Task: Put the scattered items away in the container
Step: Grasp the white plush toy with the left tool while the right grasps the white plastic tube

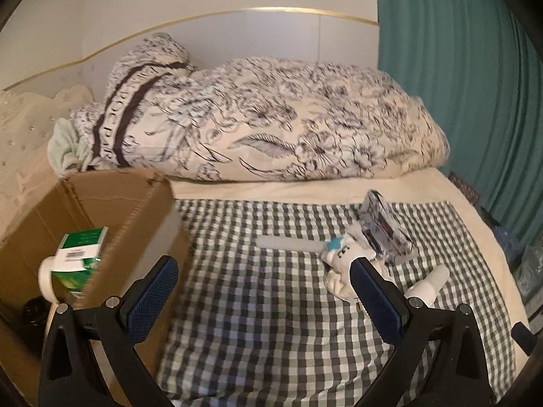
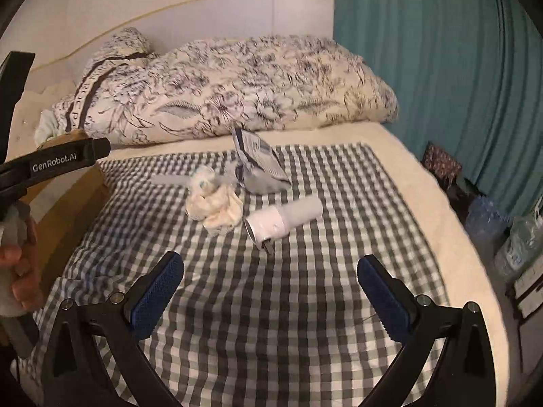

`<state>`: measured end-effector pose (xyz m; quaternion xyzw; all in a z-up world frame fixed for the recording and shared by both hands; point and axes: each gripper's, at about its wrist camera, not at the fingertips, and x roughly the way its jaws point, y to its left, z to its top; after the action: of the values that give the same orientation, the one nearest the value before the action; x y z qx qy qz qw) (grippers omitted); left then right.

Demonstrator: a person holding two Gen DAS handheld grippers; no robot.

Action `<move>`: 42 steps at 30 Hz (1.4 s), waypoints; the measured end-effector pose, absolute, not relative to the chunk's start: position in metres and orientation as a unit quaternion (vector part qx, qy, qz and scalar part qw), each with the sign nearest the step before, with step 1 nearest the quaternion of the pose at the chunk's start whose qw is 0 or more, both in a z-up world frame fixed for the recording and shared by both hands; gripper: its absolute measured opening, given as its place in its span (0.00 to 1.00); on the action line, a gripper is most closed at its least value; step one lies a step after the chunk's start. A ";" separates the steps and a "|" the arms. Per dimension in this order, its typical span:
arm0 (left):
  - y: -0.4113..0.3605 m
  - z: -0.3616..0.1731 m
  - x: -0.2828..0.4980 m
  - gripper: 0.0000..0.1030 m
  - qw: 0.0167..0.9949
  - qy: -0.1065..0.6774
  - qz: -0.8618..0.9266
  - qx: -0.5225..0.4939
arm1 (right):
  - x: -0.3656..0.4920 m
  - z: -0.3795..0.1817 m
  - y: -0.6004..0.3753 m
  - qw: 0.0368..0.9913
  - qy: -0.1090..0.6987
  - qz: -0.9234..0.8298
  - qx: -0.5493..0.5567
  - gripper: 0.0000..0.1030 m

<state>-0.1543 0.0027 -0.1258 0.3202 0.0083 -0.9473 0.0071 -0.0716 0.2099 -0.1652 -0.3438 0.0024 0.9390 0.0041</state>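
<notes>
A brown cardboard box stands at the left on the bed, holding a green carton, a white object and a dark one. My left gripper hangs open over the box's right wall and the checked cloth, empty. On the cloth lie a cream sock bundle, a white plug-in device, a printed packet and a pale flat strip. My right gripper is open and empty, just short of the white device. The sock bundle sits behind my left gripper's right finger.
A rolled floral duvet lies across the bed behind the cloth. A teal curtain hangs at the right. Plastic bottles and bags stand on the floor beside the bed. A person's hand holds the left gripper's handle.
</notes>
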 end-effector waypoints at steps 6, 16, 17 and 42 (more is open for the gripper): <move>0.015 -0.145 -0.175 1.00 -0.005 0.012 -0.940 0.341 | -0.087 -0.180 0.213 0.013 0.001 0.936 -0.353 1.00; 0.044 -0.168 -0.213 1.00 -0.026 -0.028 -0.932 0.361 | -0.124 -0.203 0.209 0.023 0.007 0.930 -0.367 1.00; 0.047 -0.170 -0.218 1.00 -0.032 -0.030 -0.931 0.362 | -0.129 -0.205 0.208 0.025 0.010 0.929 -0.369 1.00; 0.087 -0.237 -0.285 1.00 -0.149 0.068 -0.881 0.445 | -0.193 -0.233 0.214 0.059 0.027 0.914 -0.401 1.00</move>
<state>-0.2852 0.0873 -0.2367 0.4446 0.0677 -0.8807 -0.1485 -0.1932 0.2136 -0.2330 -0.4005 0.0270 0.9140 0.0592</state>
